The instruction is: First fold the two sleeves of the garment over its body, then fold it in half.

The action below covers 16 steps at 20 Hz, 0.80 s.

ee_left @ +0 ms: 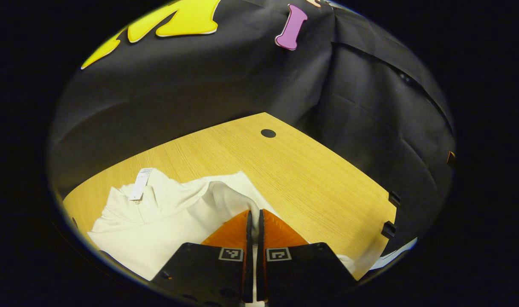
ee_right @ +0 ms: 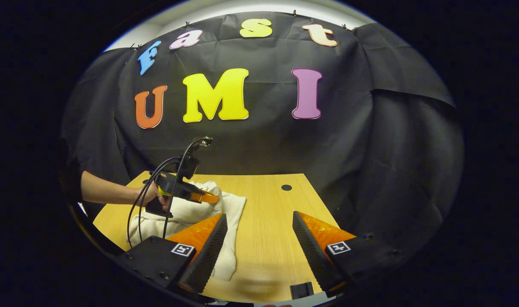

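Wooden table (ee_left: 285, 170) against black cloth wall. Left gripper view: left gripper (ee_left: 253, 217) jaws nearly closed, pinching a ribbed sleeve cuff (ee_left: 229, 196) of the white garment (ee_left: 157, 217), which lies bunched at the table's near-left corner, tag (ee_left: 140, 183) up.

Right gripper view: right gripper (ee_right: 259, 232) jaws wide apart, holding nothing, above bare table. Garment sits left of centre; a hand (ee_right: 150, 198) holds the left gripper on it.
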Each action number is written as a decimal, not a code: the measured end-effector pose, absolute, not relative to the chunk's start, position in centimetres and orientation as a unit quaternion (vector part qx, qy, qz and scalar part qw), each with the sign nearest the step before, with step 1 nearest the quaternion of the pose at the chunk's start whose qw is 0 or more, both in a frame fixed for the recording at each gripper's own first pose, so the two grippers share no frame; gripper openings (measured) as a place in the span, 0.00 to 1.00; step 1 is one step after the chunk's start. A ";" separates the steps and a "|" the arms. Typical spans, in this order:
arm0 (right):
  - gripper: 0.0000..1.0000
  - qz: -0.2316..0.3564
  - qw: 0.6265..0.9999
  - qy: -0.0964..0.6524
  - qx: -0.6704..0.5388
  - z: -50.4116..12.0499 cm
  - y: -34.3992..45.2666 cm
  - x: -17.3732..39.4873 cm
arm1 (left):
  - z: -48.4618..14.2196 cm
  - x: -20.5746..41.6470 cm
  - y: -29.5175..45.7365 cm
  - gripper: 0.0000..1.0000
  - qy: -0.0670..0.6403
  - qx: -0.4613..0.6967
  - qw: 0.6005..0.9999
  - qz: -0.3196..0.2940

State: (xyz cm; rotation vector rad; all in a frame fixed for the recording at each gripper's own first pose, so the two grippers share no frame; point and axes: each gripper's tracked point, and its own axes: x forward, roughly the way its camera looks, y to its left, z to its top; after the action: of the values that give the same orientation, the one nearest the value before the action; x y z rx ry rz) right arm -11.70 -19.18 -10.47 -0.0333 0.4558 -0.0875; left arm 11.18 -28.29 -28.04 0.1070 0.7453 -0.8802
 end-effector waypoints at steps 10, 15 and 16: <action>0.96 -0.044 0.971 0.234 -0.032 -10.7 -20.4 -11.0 | -29.5 10.9 -26.9 0.76 0.356 0.029 0.856 -0.373; 0.96 -0.020 0.973 0.229 -0.036 -11.1 -18.1 -8.8 | -26.2 10.2 -23.0 1.00 0.316 0.022 0.889 -0.332; 0.96 -0.013 0.973 0.228 -0.036 -11.2 -17.4 -8.3 | -25.3 9.9 -22.0 1.00 0.305 0.017 0.896 -0.322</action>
State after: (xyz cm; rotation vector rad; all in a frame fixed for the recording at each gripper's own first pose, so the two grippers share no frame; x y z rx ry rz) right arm -8.29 -17.43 -11.17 -0.0735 0.4611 -0.0258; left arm 9.94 -22.04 -25.31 0.0357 0.6326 -0.6669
